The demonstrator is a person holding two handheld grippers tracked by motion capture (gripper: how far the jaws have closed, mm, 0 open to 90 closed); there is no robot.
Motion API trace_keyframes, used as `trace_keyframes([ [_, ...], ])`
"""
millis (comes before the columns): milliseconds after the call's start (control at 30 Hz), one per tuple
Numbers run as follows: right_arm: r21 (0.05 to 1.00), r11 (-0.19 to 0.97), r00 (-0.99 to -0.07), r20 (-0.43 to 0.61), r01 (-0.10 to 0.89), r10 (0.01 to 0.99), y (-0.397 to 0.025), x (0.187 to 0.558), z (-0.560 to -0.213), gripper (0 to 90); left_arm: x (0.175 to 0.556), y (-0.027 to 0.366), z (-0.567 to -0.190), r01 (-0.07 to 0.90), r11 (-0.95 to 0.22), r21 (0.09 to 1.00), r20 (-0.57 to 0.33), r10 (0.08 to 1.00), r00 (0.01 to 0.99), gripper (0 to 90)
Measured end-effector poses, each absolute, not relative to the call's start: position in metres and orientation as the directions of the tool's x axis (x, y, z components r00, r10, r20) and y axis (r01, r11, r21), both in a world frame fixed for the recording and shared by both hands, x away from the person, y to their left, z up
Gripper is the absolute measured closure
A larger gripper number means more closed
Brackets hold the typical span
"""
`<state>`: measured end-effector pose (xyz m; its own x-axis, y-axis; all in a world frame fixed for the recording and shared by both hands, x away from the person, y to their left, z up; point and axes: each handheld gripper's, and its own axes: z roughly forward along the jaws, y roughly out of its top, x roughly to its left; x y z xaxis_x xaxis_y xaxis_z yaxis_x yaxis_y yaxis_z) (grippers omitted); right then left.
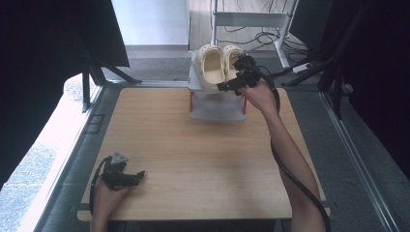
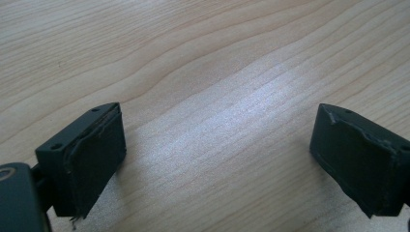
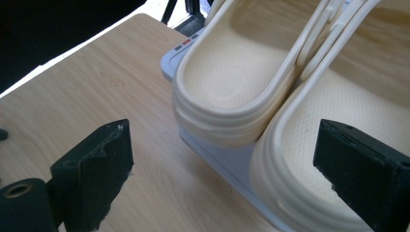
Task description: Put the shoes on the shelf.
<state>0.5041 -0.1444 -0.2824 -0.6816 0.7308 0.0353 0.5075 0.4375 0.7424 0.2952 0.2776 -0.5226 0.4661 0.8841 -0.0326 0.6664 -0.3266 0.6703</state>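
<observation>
At the worktop's far edge, the cream clogs (image 1: 218, 65) sit on a grey stand (image 1: 217, 107); the spread right gripper (image 1: 231, 85) should straddle one heel rim squarely, while the spread left gripper (image 1: 134, 177) idles near-left.

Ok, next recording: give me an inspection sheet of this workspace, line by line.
Surface: wooden table, bare across the middle.
Job's things: pair of cream clogs side by side on a grey rack at the far edge.
Clutter: nothing seen.
Grippers: left tongs open, low over the near left corner, holding nothing; right tongs open, at the heel of the right clog.
Cables: black cable along the right forearm; loose wires on the floor behind.
Surroundings: dark curtains, grey floor.
</observation>
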Motion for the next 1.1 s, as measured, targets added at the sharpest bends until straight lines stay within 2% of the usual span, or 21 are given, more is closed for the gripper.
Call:
trace_keyframes([
  [467, 0.727, 0.516, -0.737, -0.020, 0.454, 0.676, -0.156, 0.466, -0.288, 6.0, 0.295, 0.278, -0.522, 0.668, -0.326, 0.669, -0.033, 0.884, 0.465, 5.6],
  [1100, 0.745, 0.532, -0.785, -0.018, 0.402, 0.619, -0.174, 0.414, -0.310, 5.3, 0.295, 0.277, -0.522, 0.669, -0.324, 0.669, -0.033, 0.886, 0.462, 5.7],
])
